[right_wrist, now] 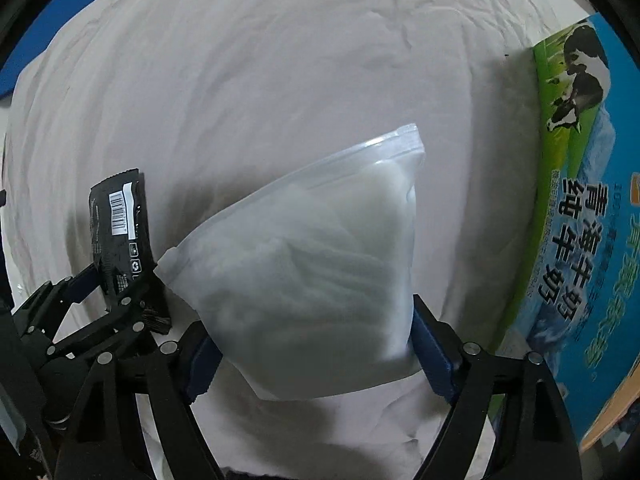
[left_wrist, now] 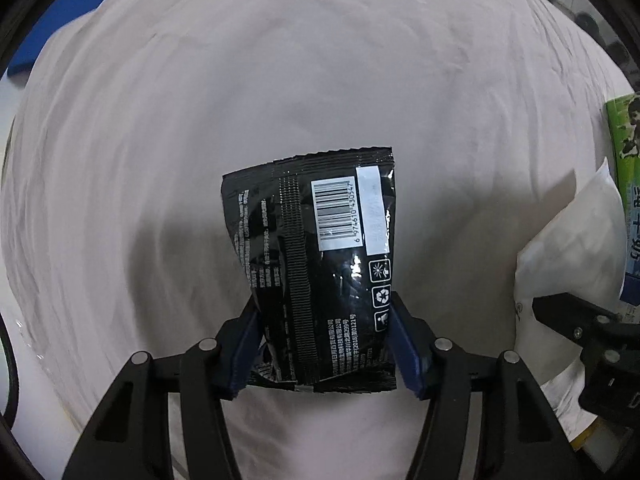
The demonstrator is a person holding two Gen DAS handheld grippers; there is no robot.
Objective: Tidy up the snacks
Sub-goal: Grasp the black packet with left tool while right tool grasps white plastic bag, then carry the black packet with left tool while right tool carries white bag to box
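Observation:
My left gripper (left_wrist: 324, 344) is shut on a black snack packet (left_wrist: 316, 256) with a white barcode, held upright above the white cloth. In the right wrist view that same black snack packet (right_wrist: 120, 236) and the left gripper (right_wrist: 116, 292) appear at lower left. My right gripper (right_wrist: 316, 360) is shut on the lower part of a frosted zip bag (right_wrist: 312, 272); its zip edge points up and away. The zip bag (left_wrist: 572, 248) also shows at the right of the left wrist view, close beside the packet.
A wrinkled white cloth (left_wrist: 240, 80) covers the whole surface. A green and blue milk carton box (right_wrist: 580, 208) stands along the right edge. Blue floor or matting (left_wrist: 56, 12) shows past the cloth at the far left.

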